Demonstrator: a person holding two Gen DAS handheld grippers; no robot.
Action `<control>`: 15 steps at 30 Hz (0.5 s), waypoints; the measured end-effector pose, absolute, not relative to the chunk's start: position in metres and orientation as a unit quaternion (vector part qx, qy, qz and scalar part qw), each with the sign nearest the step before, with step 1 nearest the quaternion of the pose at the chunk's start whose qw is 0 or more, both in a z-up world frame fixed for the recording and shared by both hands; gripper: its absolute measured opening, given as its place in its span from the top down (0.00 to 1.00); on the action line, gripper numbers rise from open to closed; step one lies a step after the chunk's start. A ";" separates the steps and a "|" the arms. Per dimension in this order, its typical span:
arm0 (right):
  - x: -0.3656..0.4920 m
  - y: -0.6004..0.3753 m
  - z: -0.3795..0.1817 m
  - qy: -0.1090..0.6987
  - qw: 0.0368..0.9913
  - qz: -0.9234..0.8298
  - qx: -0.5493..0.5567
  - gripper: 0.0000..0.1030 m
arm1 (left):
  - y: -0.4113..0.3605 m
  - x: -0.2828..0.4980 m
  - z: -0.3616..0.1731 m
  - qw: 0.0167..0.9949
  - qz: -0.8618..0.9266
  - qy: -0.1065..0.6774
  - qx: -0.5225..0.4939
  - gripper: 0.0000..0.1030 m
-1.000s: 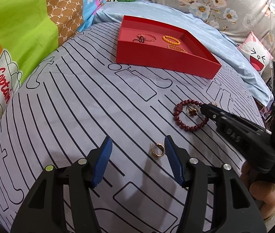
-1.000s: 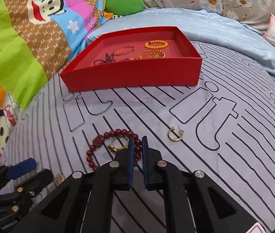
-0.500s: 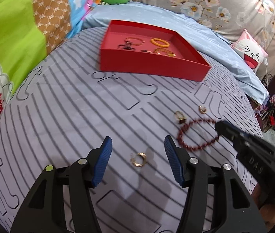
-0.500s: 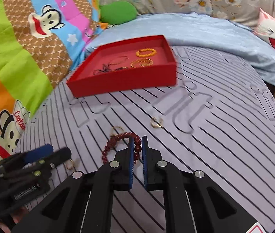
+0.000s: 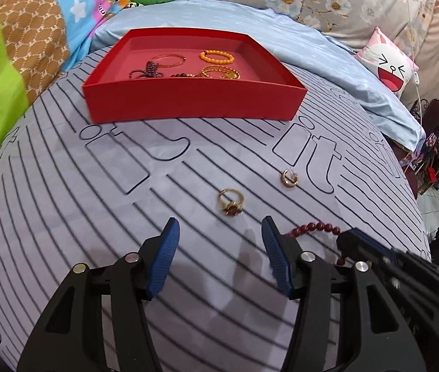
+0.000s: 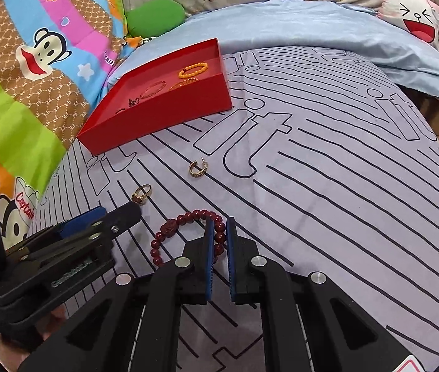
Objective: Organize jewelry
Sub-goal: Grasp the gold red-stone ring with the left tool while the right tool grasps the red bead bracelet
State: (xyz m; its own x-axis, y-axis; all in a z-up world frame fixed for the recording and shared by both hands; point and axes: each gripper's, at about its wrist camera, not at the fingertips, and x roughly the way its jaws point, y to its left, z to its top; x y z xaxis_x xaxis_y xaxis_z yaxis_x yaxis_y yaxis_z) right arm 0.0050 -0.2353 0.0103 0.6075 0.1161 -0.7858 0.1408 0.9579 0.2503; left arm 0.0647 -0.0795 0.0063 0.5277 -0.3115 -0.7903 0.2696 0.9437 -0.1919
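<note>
Beads of the glossy dark-red bracelet [image 6: 188,232] sit pinched in the right gripper's [image 6: 218,221] ribbed jaws; left gripper's [image 5: 219,235] jaws closing, empty.

Open bedspread around you, small jewelry ahead

Your way to the red tray [image 5: 194,105] crosses bare striped bedspread [image 5: 95,201]; only the gold ring [image 5: 231,201] and hoop earring [image 5: 289,178] lie in it. The right gripper [image 6: 218,229] crowds your left gripper's [image 5: 219,241] right side.

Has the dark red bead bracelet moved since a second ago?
Yes. The dark red bead bracelet no longer encircles the gold ring; it sits nearer the camera.
</note>
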 end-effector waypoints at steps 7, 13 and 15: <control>0.008 -0.236 0.005 0.446 0.882 0.000 0.151 0.92 | -0.090 0.072 0.001 0.876 -0.164 0.454 -0.010 0.70; 0.009 -0.236 0.003 0.448 0.880 0.002 0.156 0.92 | -0.093 0.072 0.000 0.875 -0.171 0.453 -0.008 0.84; 0.009 -0.236 0.003 0.448 0.881 0.002 0.155 0.92 | -0.095 0.073 0.000 0.874 -0.174 0.453 -0.009 0.86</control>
